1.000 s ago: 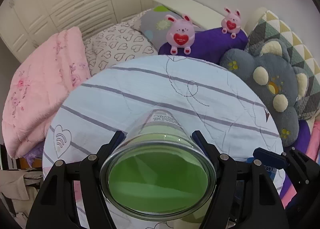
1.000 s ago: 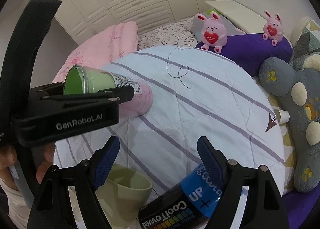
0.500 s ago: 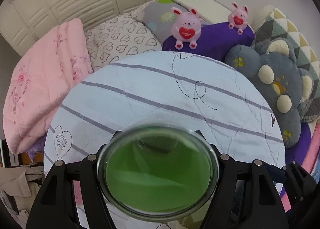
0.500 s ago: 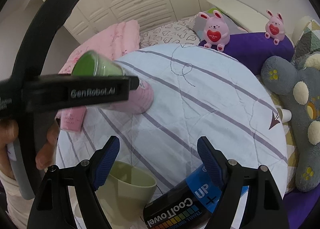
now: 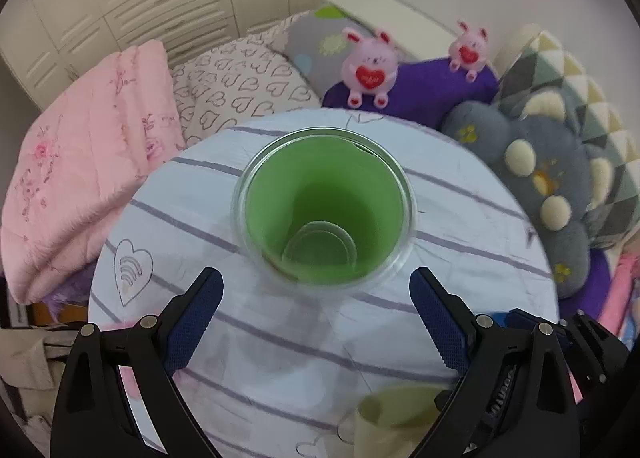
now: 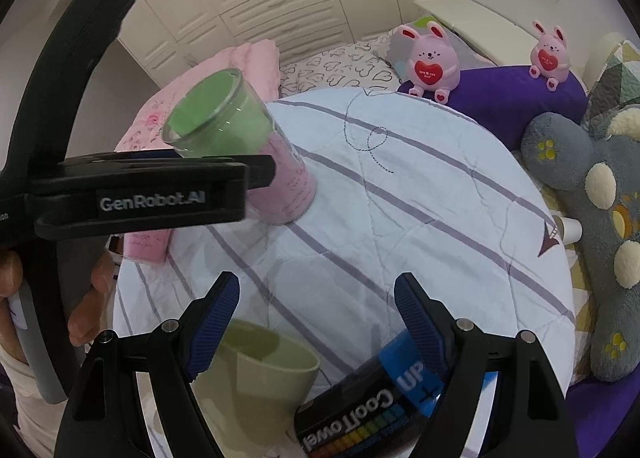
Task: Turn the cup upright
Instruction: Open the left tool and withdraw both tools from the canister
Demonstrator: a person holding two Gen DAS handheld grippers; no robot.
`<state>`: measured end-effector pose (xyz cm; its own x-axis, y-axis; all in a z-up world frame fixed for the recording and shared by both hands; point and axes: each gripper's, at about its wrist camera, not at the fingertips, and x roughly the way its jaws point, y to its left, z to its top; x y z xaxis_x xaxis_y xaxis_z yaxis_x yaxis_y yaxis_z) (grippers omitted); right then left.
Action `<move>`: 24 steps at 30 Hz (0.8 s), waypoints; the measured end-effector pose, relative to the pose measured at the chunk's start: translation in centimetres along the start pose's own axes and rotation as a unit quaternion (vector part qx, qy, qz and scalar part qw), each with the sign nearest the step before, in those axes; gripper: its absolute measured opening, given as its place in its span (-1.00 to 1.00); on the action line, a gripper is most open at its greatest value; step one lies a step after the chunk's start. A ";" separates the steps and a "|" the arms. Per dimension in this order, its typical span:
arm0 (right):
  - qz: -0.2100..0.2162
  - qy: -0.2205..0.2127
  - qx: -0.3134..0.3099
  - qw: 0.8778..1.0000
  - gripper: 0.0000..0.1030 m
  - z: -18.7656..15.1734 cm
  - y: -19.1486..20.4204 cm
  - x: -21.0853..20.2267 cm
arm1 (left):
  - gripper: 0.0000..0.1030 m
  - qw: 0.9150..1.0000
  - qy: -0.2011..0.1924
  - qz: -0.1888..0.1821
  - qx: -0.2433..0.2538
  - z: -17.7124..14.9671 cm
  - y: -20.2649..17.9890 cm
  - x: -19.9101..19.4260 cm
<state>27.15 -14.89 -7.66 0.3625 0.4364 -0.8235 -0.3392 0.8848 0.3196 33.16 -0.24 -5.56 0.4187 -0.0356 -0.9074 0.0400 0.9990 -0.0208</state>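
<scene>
The clear plastic cup (image 5: 324, 214) with a green lining stands upright, mouth up, on the round striped table (image 5: 248, 362). In the right wrist view the cup (image 6: 236, 146) shows a green upper half and a pink lower half, its base on the cloth. My left gripper (image 5: 316, 322) is open, its blue pads apart and just short of the cup, not touching it. It also shows from the side in the right wrist view (image 6: 256, 174), level with the cup's middle. My right gripper (image 6: 316, 326) is open and empty over the table's near edge.
A pale green mug (image 6: 260, 370) and a dark canister with a blue band (image 6: 368, 414) lie under my right gripper. A pink box (image 6: 146, 246) sits at the table's left edge. Pink bunnies (image 6: 432, 62), cushions and a pink quilt (image 5: 80, 178) ring the table.
The cup went from tilted in my left gripper, mouth toward the camera, to standing upright on the table. The left jaws opened and drew back. The right gripper stayed put.
</scene>
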 end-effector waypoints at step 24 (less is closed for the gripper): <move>-0.133 -0.238 -0.004 0.962 0.58 -11.9 9.7 -17.3 | 0.92 0.971 -0.236 0.029 -0.017 -20.3 2.5 -20.6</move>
<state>7.24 -15.86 4.10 0.7938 0.2209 -0.5667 -0.1847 0.9753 0.1215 6.20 3.58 4.56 0.7887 0.0203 -0.6145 -0.0223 0.9997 0.0044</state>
